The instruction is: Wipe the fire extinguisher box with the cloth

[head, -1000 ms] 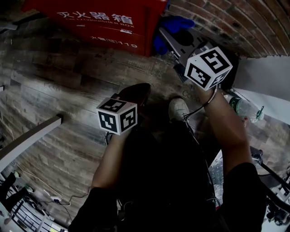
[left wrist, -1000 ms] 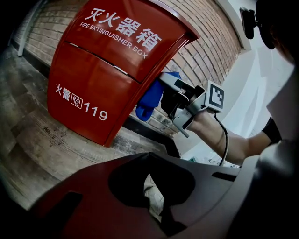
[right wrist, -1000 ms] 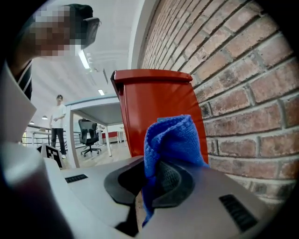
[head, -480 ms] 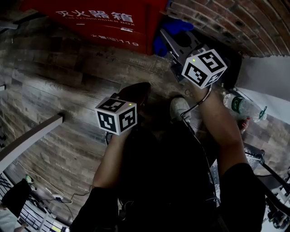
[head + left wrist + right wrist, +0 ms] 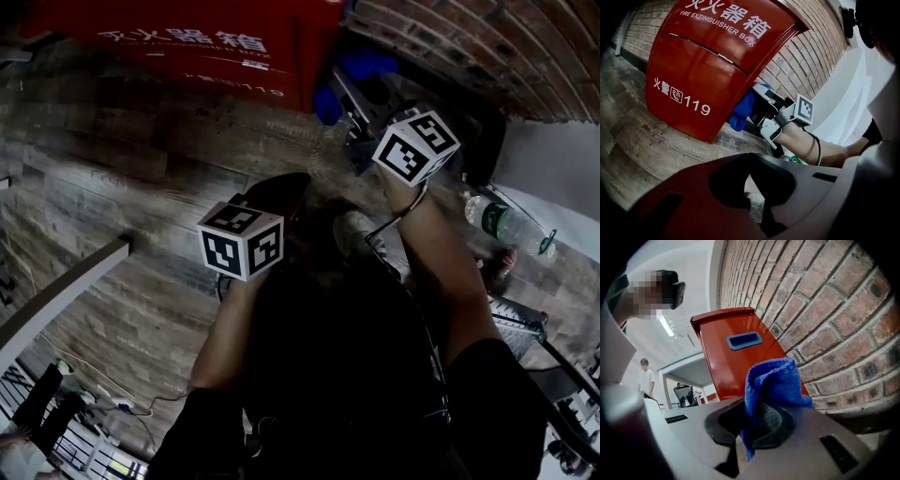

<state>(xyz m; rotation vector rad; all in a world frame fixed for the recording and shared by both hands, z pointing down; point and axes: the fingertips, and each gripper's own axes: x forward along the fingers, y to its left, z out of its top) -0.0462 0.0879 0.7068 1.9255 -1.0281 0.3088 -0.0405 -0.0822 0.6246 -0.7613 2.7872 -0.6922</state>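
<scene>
**Colours and patterns, head view unless noted.**
- Fire extinguisher box, 11 o'clock: glossy red, white lettering.
- Cloth, 1 o'clock: plain bright blue.
- Brick wall, 1 to 2 o'clock: red-brown bricks, pale grey mortar lines.
- Floor, 9 o'clock: grey-brown planks, streaked wood grain.
- Left cube, centre, and right cube, 1 o'clock: white faces, black square markers.
- Bottle, 3 o'clock: clear, green label.
- Shoe: white.
- Right gripper, its own view: pale grey jaws, black meshed pads.
- Left gripper, its own view: grey jaws, tinged dark red.
</scene>
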